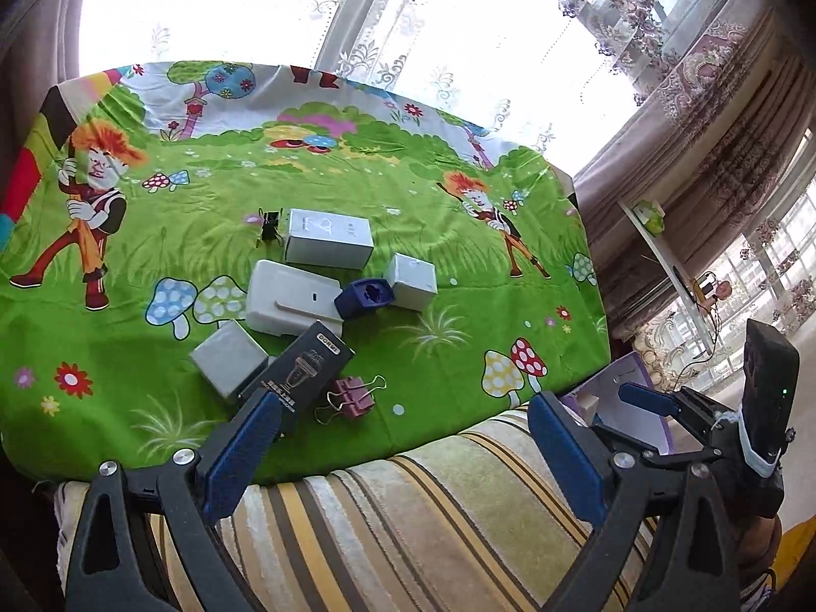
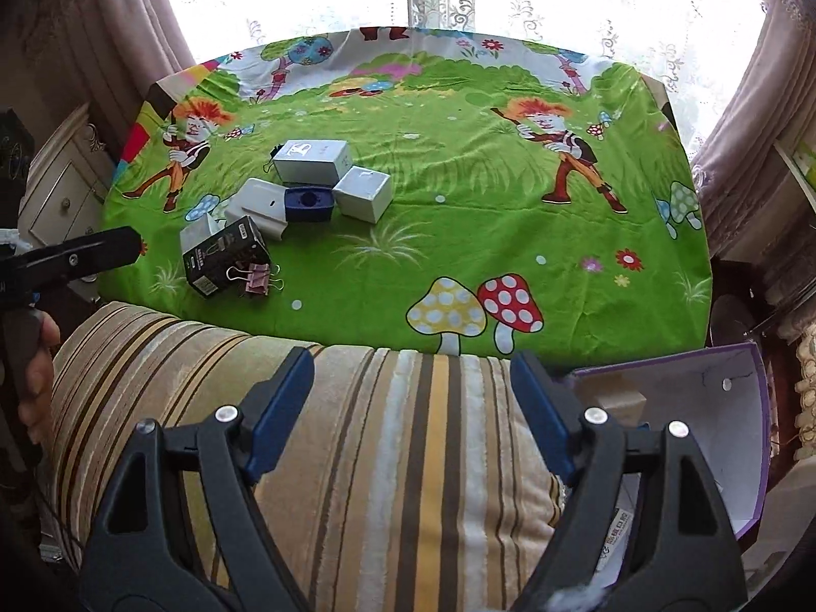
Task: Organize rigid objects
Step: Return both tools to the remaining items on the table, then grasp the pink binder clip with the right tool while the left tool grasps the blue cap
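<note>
- Both grippers hang over a striped beige-and-brown plush cushion (image 2: 387, 438) at the near edge of the table, jaws spread wide with nothing between them: the left gripper (image 1: 403, 454) and the right gripper (image 2: 413, 408).
- Beyond the cushion, a bright green cartoon-print cloth (image 2: 510, 214) covers the table.
- Clustered on its left part lie the rigid objects: a black printed carton (image 2: 224, 255) with a pink binder clip (image 2: 255, 275) touching it, a white plastic case (image 2: 257, 206), a dark blue sharpener-like block (image 2: 308, 202), and three grey-white boxes, the farthest one (image 2: 313, 158) among them.
- Off the near right corner stands an open purple-edged cardboard box (image 2: 714, 408).
</note>
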`<state>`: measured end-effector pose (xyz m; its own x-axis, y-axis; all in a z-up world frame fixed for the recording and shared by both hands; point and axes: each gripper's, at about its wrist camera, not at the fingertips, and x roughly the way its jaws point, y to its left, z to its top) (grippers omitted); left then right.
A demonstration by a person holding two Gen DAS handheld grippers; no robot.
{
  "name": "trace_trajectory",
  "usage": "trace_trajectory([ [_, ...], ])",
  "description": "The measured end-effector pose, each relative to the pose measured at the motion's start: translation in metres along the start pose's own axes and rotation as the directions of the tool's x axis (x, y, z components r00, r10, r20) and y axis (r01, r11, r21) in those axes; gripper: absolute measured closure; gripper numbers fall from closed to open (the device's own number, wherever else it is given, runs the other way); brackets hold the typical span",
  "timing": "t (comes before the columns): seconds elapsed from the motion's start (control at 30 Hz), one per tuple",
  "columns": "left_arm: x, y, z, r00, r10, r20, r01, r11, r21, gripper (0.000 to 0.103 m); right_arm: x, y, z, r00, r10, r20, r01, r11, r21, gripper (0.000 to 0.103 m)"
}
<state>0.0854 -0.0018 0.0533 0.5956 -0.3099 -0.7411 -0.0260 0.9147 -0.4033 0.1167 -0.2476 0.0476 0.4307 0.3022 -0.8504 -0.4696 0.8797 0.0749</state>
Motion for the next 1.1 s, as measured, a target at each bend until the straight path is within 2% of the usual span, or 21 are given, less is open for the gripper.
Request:
trace_trajectory([
  [0.13, 0.005, 0.013, 0.01, 0.999, 0.033, -0.01, -0.033, 0.999, 0.034, 0.004, 0.018, 0.026, 0.011, 0.998, 0.048, -0.046, -0.05, 0.998, -0.04, 0.02],
  [0.33, 0.028, 0.018, 0.032, 0.993, 0.101, -0.059, -0.09, 0.98, 0.179, 0.005, 0.045, 0.061, 0.022, 0.99, 0.084, -0.112, -0.096, 0.99, -0.101, 0.02],
  [0.5, 0.048, 0.022, 0.049, 0.991, 0.113, -0.07, -0.095, 0.97, 0.224, 0.006, 0.072, 0.083, 0.032, 0.981, 0.092, -0.17, -0.115, 0.985, -0.13, 0.02],
  [0.8, 0.063, 0.038, 0.051, 0.988, 0.143, -0.059, -0.127, 0.967, 0.223, 0.009, 0.119, 0.104, 0.047, 0.96, 0.148, -0.237, -0.179, 0.977, -0.117, 0.02],
  [0.87, 0.065, 0.045, 0.05, 0.985, 0.161, -0.057, -0.146, 0.966, 0.213, 0.009, 0.127, 0.106, 0.05, 0.958, 0.148, -0.244, -0.179, 0.978, -0.11, 0.02],
  [1.1, 0.068, 0.061, 0.049, 0.988, 0.149, -0.051, -0.138, 0.975, 0.172, 0.011, 0.151, 0.107, 0.06, 0.95, 0.139, -0.281, -0.164, 0.984, -0.067, 0.02],
])
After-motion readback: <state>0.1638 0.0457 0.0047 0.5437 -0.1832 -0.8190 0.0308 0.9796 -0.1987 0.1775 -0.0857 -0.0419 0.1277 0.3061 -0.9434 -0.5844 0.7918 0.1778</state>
